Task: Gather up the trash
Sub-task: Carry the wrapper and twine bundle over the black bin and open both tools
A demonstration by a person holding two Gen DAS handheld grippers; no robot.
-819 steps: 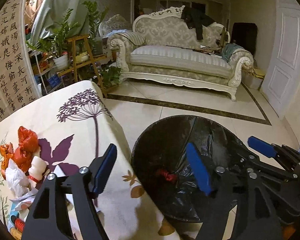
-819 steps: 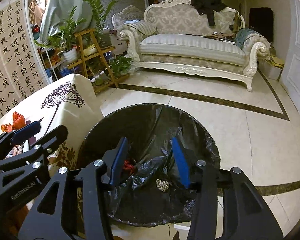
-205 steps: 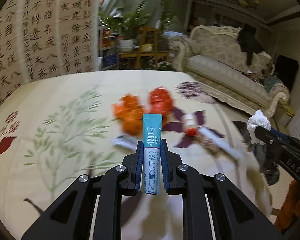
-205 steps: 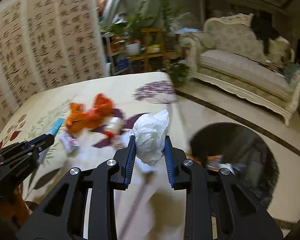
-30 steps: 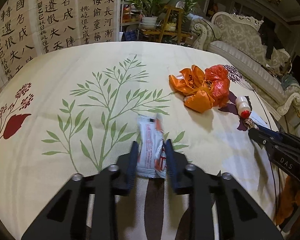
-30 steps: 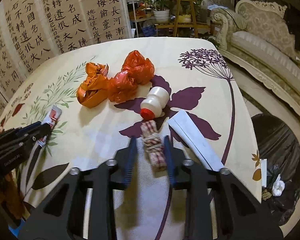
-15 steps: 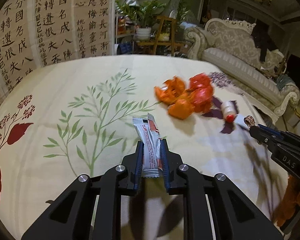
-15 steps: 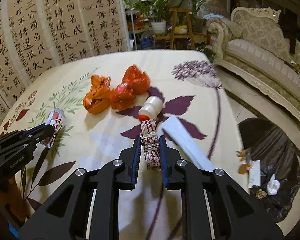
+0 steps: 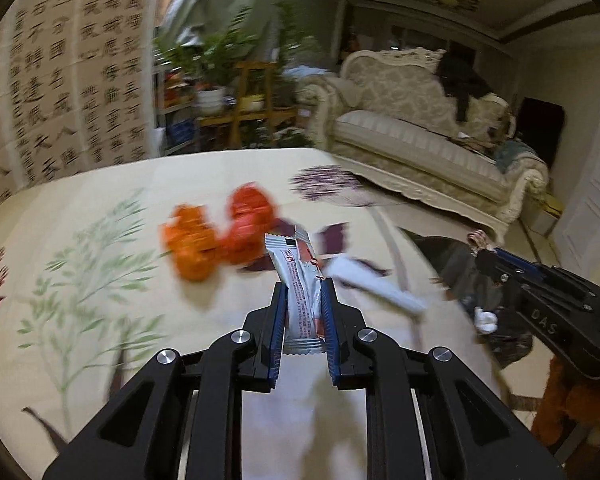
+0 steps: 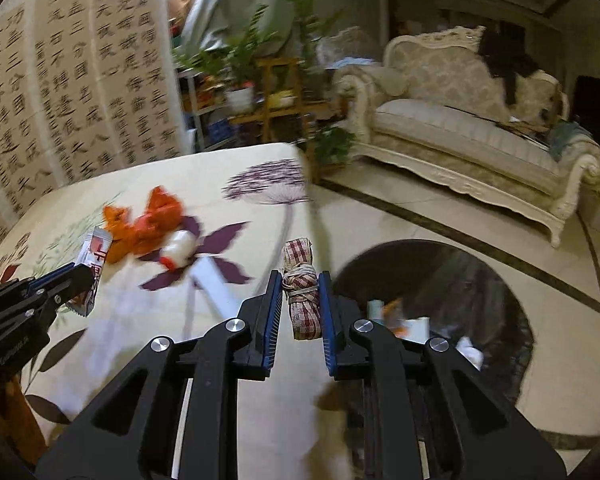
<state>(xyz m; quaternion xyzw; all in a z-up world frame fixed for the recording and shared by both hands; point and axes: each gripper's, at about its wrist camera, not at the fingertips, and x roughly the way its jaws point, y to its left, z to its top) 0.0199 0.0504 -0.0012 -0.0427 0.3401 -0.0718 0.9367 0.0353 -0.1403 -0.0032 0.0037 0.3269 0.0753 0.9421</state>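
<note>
Left gripper (image 9: 303,304) is clamped on a white and red snack wrapper (image 9: 300,280) held up over the floral tablecloth (image 9: 100,240), and the right gripper (image 10: 299,298) is squeezing a rolled checkered cloth bundle (image 10: 302,296) tied with string. Still on the cloth: crumpled orange bags (image 10: 144,224), a little white bottle (image 10: 178,254) (red cap) and a white strip (image 10: 216,288). The black-lined trash bin (image 10: 480,280) sits on the floor just past the table edge, with some scraps in it.

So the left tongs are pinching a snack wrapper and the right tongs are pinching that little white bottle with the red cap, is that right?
Not quite. The left tongs do pinch the snack wrapper, but the right tongs pinch a checked cloth roll bound with string. The right wrist view shows the white bottle lying on the tablecloth.
</note>
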